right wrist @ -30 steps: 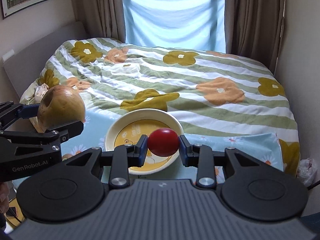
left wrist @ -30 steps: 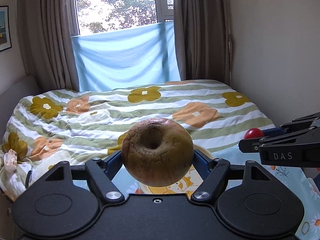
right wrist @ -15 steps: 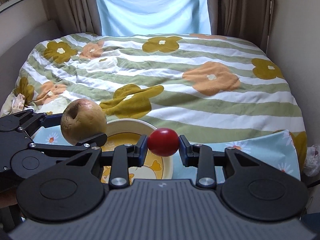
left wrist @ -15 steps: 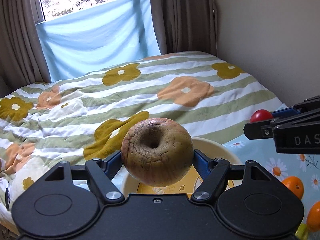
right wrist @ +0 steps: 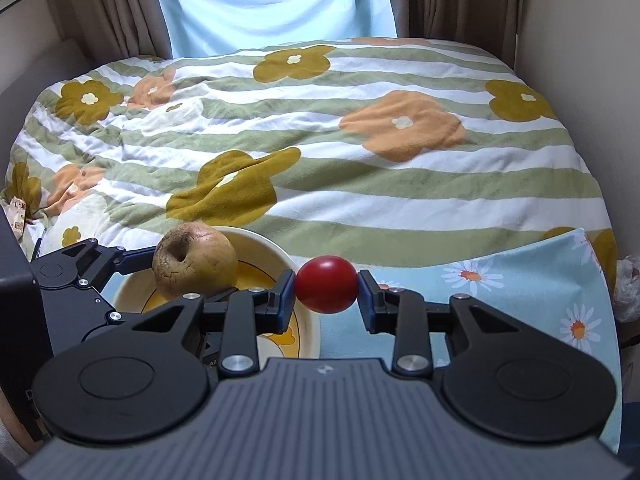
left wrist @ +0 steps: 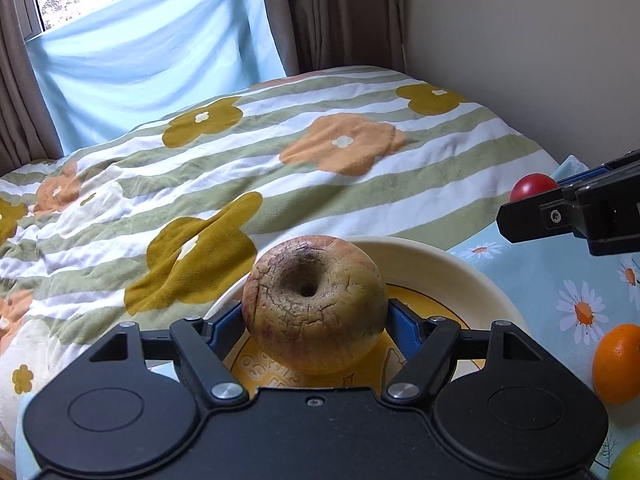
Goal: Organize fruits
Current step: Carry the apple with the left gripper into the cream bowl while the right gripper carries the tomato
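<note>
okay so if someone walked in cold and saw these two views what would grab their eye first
Probably the cracked brown apple clamped in the left gripper, right over the cream bowl. Next, the small red fruit pinched in the right gripper, beside the bowl's right rim. Behind both spreads a striped floral quilt.

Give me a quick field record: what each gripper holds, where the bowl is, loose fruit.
left gripper: shut on wrinkled brown-yellow apple, above the bowl
right gripper: shut on small red round fruit, beside the bowl's rim
bowl: cream ceramic bowl with yellow inside, on blue daisy-print cloth
loose fruit: orange on cloth
</note>
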`<move>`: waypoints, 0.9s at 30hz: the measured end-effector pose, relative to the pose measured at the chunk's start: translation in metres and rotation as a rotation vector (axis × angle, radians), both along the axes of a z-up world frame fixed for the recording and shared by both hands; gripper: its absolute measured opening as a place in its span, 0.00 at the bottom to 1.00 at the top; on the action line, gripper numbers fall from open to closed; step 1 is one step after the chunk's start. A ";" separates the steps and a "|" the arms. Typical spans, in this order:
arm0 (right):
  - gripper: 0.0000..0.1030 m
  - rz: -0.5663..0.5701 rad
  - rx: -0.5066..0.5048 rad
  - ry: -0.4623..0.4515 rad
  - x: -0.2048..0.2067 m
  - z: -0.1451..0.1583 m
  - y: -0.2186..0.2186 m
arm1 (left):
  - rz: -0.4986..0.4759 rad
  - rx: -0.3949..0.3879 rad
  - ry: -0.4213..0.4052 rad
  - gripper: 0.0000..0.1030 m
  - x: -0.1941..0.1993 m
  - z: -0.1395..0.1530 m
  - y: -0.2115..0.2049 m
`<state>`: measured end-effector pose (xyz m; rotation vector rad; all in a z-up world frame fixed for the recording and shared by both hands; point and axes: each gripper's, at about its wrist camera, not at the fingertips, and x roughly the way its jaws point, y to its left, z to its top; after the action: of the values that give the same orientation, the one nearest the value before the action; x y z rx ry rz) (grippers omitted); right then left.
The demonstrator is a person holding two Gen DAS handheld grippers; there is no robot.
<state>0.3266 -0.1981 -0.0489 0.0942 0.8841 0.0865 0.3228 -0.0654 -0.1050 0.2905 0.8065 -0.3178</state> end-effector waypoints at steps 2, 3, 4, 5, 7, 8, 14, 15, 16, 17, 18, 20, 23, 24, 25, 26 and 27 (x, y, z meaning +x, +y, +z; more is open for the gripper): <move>0.46 -0.002 -0.002 0.002 0.001 0.001 -0.001 | -0.010 -0.002 -0.017 0.84 -0.002 0.003 0.000; 0.46 -0.003 -0.003 0.001 0.001 0.002 -0.002 | -0.018 -0.006 -0.026 0.96 -0.003 0.006 0.001; 0.46 -0.003 -0.002 0.001 0.002 0.003 -0.002 | -0.024 -0.015 -0.030 1.00 -0.005 0.009 0.003; 0.46 0.001 0.001 0.001 0.002 0.004 -0.003 | -0.027 -0.025 -0.030 1.00 -0.007 0.013 0.005; 0.46 0.014 0.003 -0.001 0.001 0.007 -0.005 | -0.025 -0.035 -0.011 1.00 -0.010 0.019 0.009; 0.46 0.025 0.000 -0.004 0.000 0.008 -0.006 | -0.018 -0.032 -0.013 1.00 -0.013 0.023 0.012; 0.46 0.102 -0.033 -0.005 -0.001 0.009 0.002 | 0.041 -0.041 -0.032 1.00 -0.031 0.042 0.042; 0.46 0.116 -0.041 -0.003 -0.001 0.007 0.005 | 0.054 -0.043 -0.035 1.00 -0.034 0.044 0.047; 0.46 0.131 -0.048 -0.001 0.000 0.005 0.009 | 0.072 -0.046 -0.036 1.00 -0.037 0.048 0.053; 0.46 0.145 -0.053 0.001 0.001 0.003 0.013 | 0.088 -0.052 -0.037 1.00 -0.040 0.051 0.058; 0.46 0.157 -0.056 0.004 0.002 0.001 0.017 | 0.101 -0.061 -0.039 1.00 -0.042 0.054 0.063; 0.46 0.181 -0.061 0.014 0.005 -0.005 0.026 | 0.127 -0.074 -0.043 1.00 -0.048 0.059 0.071; 0.46 0.218 -0.073 0.020 0.007 -0.016 0.039 | 0.160 -0.086 -0.047 1.00 -0.056 0.065 0.082; 0.46 0.229 -0.077 0.021 0.008 -0.019 0.043 | 0.171 -0.089 -0.049 1.00 -0.058 0.066 0.085; 0.46 0.244 -0.084 0.021 0.009 -0.023 0.047 | 0.182 -0.092 -0.048 1.00 -0.060 0.067 0.088; 0.46 0.258 -0.093 0.021 0.009 -0.028 0.052 | 0.190 -0.096 -0.047 1.00 -0.061 0.067 0.090; 0.46 0.270 -0.100 0.022 0.009 -0.032 0.055 | 0.198 -0.100 -0.047 1.00 -0.063 0.067 0.093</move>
<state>0.3358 -0.1433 -0.0807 -0.1182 0.9177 0.2937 0.2600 0.0275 -0.0376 0.1227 0.7642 -0.1636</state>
